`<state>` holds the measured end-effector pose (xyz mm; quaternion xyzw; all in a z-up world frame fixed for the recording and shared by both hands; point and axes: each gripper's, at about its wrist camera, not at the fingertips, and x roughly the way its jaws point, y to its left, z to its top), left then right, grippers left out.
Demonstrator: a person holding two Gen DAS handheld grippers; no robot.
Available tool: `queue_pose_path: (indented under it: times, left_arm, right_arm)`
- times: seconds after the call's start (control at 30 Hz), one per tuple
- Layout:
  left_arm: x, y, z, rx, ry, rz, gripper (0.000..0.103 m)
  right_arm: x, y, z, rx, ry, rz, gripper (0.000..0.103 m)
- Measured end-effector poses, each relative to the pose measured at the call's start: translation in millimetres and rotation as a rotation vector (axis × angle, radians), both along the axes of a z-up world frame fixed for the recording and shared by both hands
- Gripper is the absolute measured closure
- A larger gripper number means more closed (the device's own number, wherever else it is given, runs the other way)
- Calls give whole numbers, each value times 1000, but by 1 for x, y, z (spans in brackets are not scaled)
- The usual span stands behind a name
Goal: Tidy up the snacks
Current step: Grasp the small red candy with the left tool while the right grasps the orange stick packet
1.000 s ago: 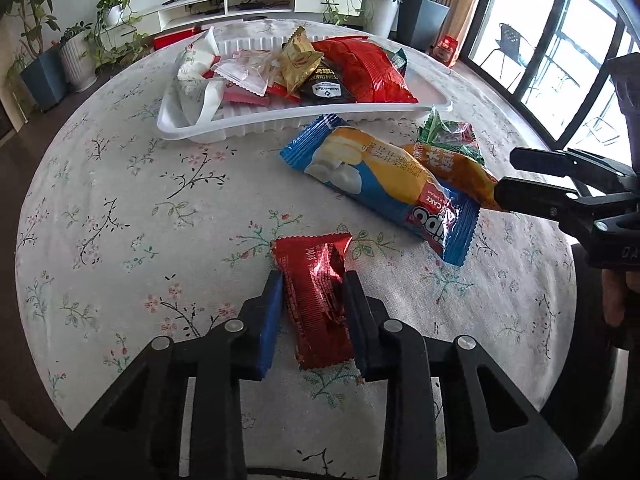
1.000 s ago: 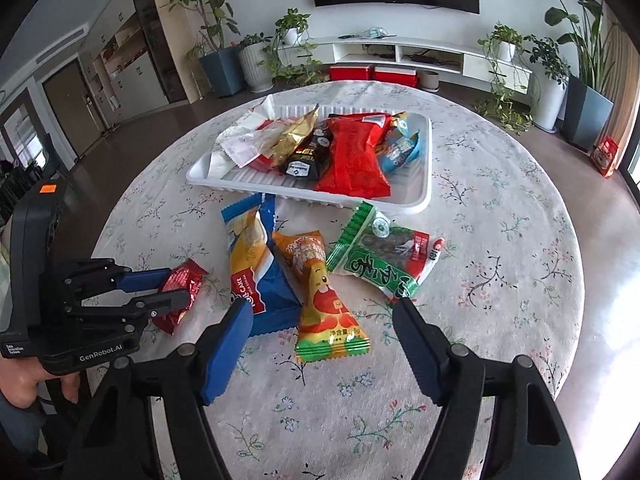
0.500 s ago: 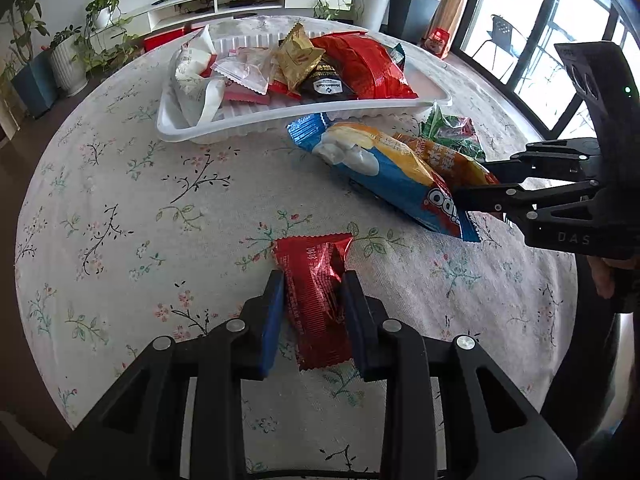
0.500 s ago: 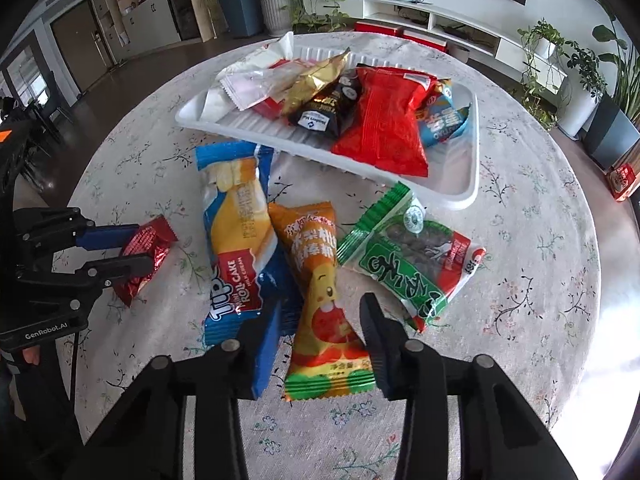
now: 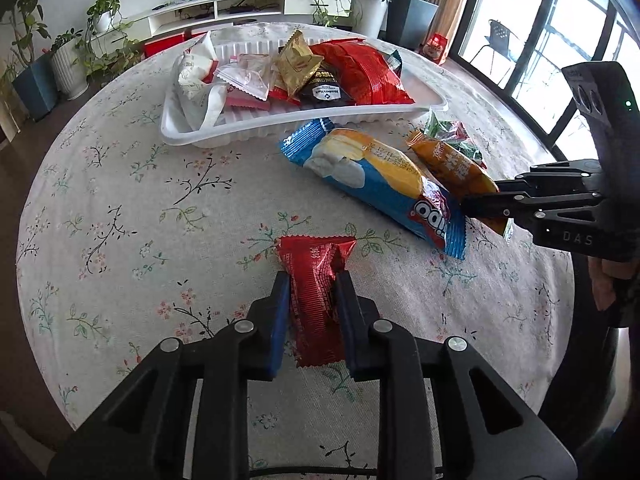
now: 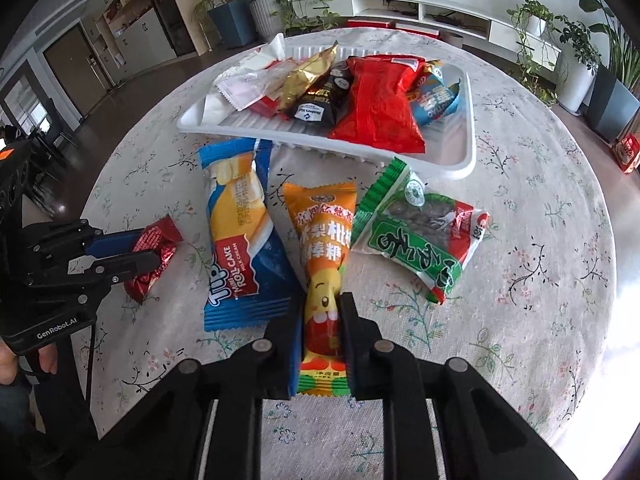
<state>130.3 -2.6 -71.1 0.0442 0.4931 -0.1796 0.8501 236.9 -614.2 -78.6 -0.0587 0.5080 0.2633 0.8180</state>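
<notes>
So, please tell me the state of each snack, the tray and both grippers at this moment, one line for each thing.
Left gripper: jaws closing on the small red packet.
Small red packet: lying on the table, between the pads.
Right gripper: shut on the orange packet.
Orange packet: flat on the table, gripped at its near end.
Blue roll cake packet: lying free.
Green packet: lying free.
White tray: partly filled with snacks.

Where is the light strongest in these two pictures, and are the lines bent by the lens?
Left wrist view: bright windows at right wash out; the round table edge bows strongly. Right wrist view: glare whitens the tablecloth's lower right edge; the white tray looks curved; corners are dark.
</notes>
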Motion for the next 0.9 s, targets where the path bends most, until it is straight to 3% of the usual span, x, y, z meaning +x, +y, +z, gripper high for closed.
queue_pose_path:
  times: [0.2,0.23,0.27,0.33,0.43,0.47,0.5,0.53,0.57,0.77,0.9]
  left_arm:
    - [6,-7,0,67,16,12,77]
    - [7,-8,-1,72,22,19,71]
    - [7,-10,-3,80,27,24,49]
    - [7,-11,-6,93,27,36,21]
    - [7,-10,-7,77,25,50,24]
    - [7,-9,-8,71,22,52,41]
    - [7,-8,-7,75,14,54,48]
    - [8,-7,-7,78,8,53,67]
    - [9,-7,-6,81,5,49,73]
    - [7,-10,-4,69,2,1,82]
    - [3,-5,-3,47,-3,8,83]
  right_arm:
    - [-2,3,-2,-14,8,4,85]
    - [-2,3,-2,-17,5,3,85]
    - [-2,4,-2,-20,4,3,85]
    - [-2,6,-2,-23,1,5,84]
    - [-2,5,-2,-27,-1,5,83]
    - [-2,5,-2,-29,-3,7,83]
    - [-2,6,-3,-33,-6,9,83]
    - [-2,7,-3,-38,-9,12,83]
    - [-2,8,-3,-44,-11,15,83]
    - [-3,12,-3,-46,-18,22,84]
    - [-7,6,-3,-18,-21,-6,86]
